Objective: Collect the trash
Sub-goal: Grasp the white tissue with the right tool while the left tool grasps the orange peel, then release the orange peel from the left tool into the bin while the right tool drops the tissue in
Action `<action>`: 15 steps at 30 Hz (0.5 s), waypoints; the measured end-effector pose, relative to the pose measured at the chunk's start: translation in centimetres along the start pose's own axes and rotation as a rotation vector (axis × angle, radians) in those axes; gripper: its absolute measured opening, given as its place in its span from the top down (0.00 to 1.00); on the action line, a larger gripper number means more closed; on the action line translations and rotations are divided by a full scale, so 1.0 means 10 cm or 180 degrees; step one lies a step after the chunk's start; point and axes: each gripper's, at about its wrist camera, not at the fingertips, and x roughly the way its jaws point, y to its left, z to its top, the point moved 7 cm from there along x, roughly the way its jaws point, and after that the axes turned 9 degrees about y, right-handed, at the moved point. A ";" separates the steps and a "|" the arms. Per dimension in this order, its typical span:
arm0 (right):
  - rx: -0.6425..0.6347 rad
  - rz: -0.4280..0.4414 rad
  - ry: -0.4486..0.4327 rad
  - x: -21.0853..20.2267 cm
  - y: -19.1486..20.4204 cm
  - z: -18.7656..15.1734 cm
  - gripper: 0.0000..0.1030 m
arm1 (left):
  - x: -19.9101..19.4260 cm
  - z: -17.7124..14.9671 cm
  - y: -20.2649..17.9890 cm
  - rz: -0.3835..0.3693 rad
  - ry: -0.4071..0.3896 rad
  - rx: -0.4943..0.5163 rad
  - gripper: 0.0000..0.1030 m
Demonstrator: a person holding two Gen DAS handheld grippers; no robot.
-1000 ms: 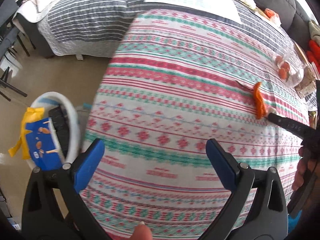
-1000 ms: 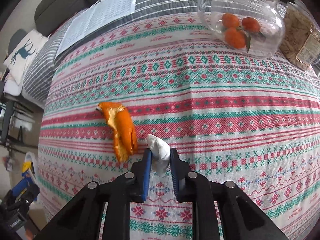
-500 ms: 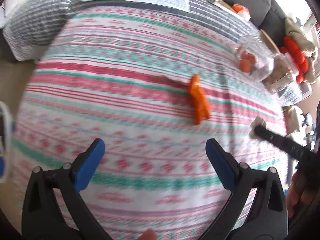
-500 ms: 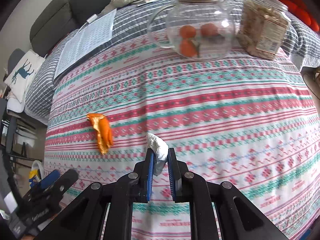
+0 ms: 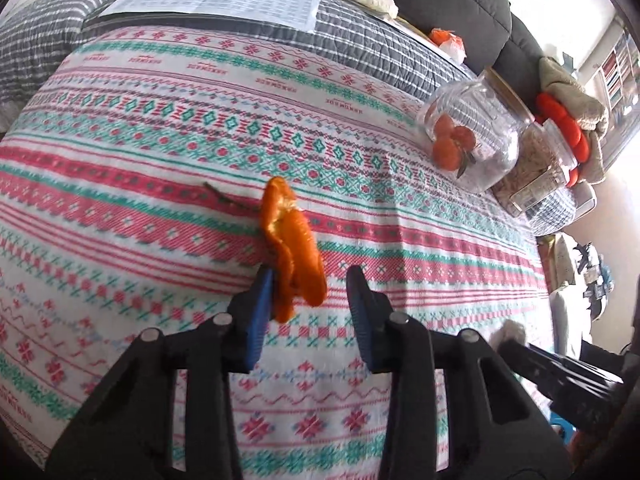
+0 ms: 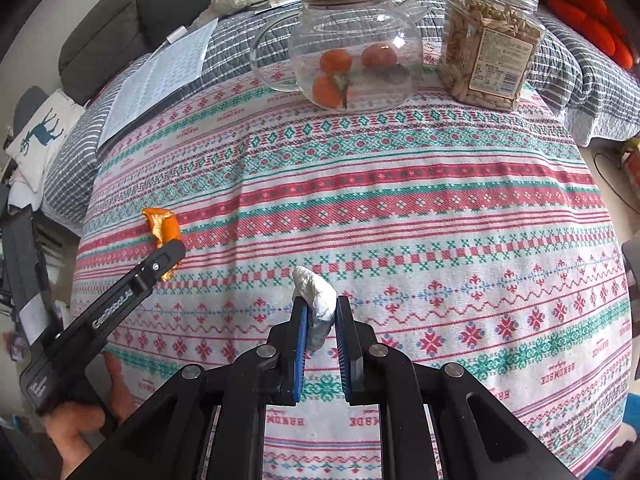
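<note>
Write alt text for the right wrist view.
The right gripper pinches a crumpled white tissue above a patterned tablecloth. At left, the left gripper reaches an orange peel.

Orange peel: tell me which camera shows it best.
The left wrist view: the orange peel sits large and unobstructed between the left gripper fingers, its curled shape clear. In the right wrist view it is small, near the cloth's edge, its lower end hidden behind that gripper.
</note>
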 end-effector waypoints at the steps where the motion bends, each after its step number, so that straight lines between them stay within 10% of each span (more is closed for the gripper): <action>1: 0.0006 -0.0002 -0.0001 0.00 -0.03 -0.01 0.86 | 0.03 0.01 -0.01 0.0036 -0.0008 0.0000 0.70; 15: -0.0012 -0.0067 -0.0085 -0.17 -0.11 -0.08 0.86 | -0.11 -0.16 0.04 0.0290 0.0113 0.0216 0.87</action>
